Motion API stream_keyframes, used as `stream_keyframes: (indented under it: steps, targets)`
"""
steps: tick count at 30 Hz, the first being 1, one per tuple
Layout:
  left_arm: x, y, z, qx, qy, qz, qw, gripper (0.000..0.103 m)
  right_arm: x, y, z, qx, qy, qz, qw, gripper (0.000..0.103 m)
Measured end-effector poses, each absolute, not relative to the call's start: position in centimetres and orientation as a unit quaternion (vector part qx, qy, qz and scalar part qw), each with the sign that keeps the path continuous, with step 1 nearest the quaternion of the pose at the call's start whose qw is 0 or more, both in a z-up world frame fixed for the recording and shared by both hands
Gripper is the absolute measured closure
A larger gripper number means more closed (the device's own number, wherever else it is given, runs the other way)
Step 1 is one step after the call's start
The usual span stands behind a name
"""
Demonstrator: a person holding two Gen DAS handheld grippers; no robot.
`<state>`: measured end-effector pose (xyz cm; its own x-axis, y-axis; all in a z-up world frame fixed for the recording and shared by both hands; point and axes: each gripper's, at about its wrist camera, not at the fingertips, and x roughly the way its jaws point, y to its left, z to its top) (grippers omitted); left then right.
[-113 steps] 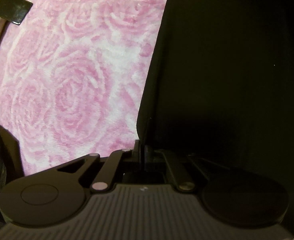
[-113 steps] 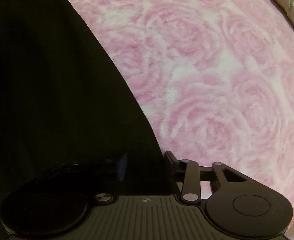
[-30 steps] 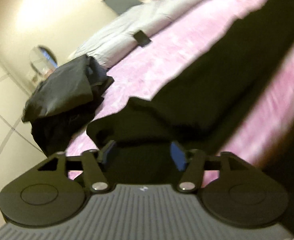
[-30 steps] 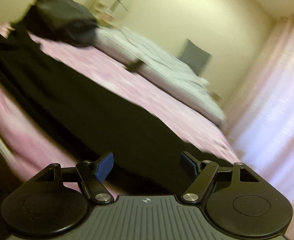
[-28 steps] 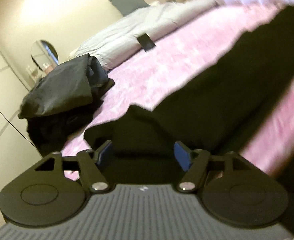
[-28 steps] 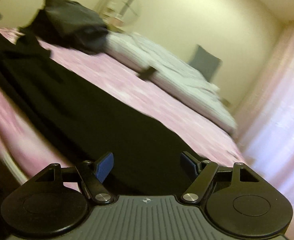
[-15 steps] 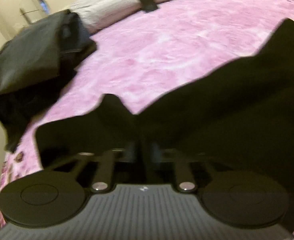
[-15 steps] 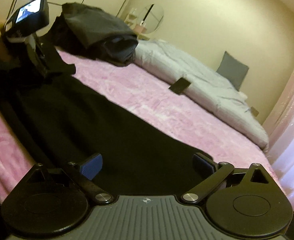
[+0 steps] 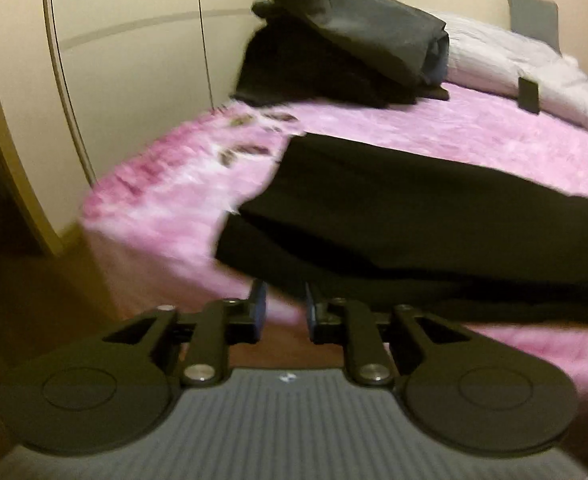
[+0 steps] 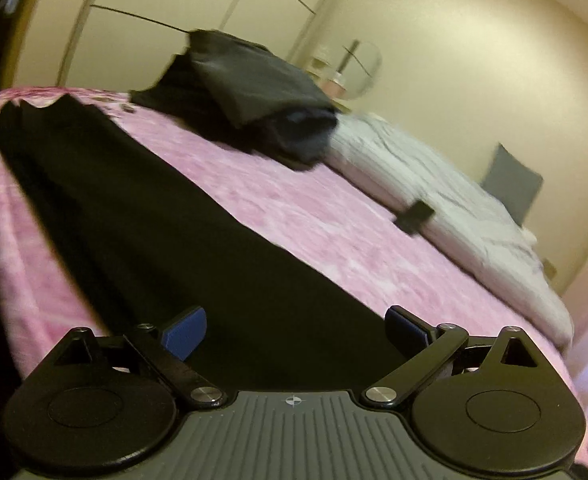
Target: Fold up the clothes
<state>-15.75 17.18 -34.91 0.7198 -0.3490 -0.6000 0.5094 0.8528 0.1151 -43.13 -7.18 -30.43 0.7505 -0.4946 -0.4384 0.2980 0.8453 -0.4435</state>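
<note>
A long black garment (image 9: 433, 216) lies folded flat on the pink rose blanket (image 9: 473, 136), its left end near the bed's corner. My left gripper (image 9: 284, 304) hovers just short of that end's near edge. Its jaws are opening, a narrow gap apart, and only blanket shows between them. In the right wrist view the same garment (image 10: 166, 216) stretches from below the gripper to the upper left. My right gripper (image 10: 294, 330) hangs wide open over its near end, blue pads (image 10: 184, 332) clear of the cloth.
A heap of dark clothes (image 9: 345, 48) sits at the bed's far left corner. A pale duvet (image 9: 513, 60) with a small black flat object (image 9: 529, 94) and a grey pillow (image 10: 511, 184) lies beyond. Wardrobe doors (image 9: 134, 60) stand left of the bed.
The left gripper, shut on the garment's end half a second ago, has let go and drawn back with its jaws slightly apart. The right gripper has opened wider and swung sideways.
</note>
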Motion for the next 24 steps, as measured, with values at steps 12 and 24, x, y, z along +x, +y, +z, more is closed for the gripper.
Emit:
stream_keyframes:
  steps: [12,24]
  targets:
    - [-15.9,14.7,-37.9,0.605,0.007,-0.427,0.672,0.067,-38.3,-5.1,-30.5,-0.153,0.325,-0.139,0.923,0.005]
    - [-15.5,15.2,-35.5,0.629,-0.052,-0.443,0.637,0.1,-36.0,-5.2,-31.1,-0.182,0.353,-0.14,0.907,0.005]
